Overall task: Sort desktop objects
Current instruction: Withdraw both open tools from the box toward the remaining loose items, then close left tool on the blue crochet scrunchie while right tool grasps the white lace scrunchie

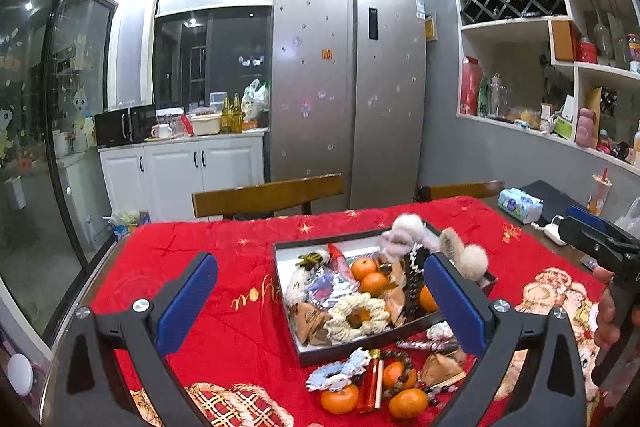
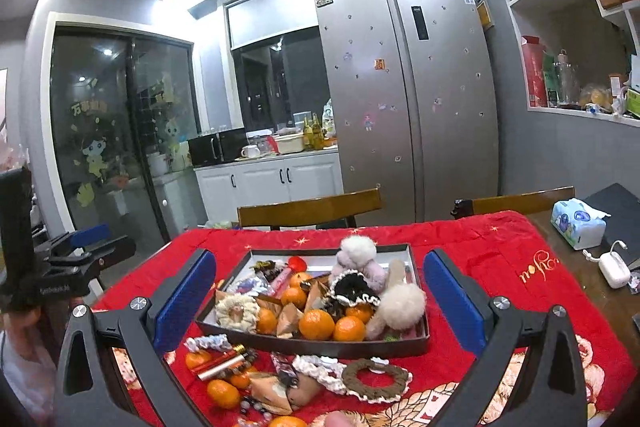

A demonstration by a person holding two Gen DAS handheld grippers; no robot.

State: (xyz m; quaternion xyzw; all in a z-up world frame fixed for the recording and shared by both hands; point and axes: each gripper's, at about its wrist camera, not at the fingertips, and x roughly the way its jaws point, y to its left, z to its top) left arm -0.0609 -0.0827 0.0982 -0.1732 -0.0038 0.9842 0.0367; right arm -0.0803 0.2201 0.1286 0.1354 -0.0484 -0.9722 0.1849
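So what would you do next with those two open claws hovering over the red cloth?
Probably lower the right hand-held gripper onto the brown scrunchie lying loose in front of the tray. Both hand-held grippers, the left too, are open and empty, and that scrunchie lies nearest, clear of the oranges.

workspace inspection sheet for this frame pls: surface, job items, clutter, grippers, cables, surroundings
Surface: red embroidered tablecloth over a wooden table.
Job's things: dark shallow rectangular tray piled with orange mandarins, knitted scrunchies and pompom hair ties; more mandarins, a brown crocheted scrunchie and a red lighter loose in front of it.
Clutter: blue-white tissue pack, white earbud case.
Grippers: left gripper open, empty; right gripper open, empty.
Cables: white cable at the earbud case.
Surroundings: silver two-door fridge, two wooden chairs, wall shelves.
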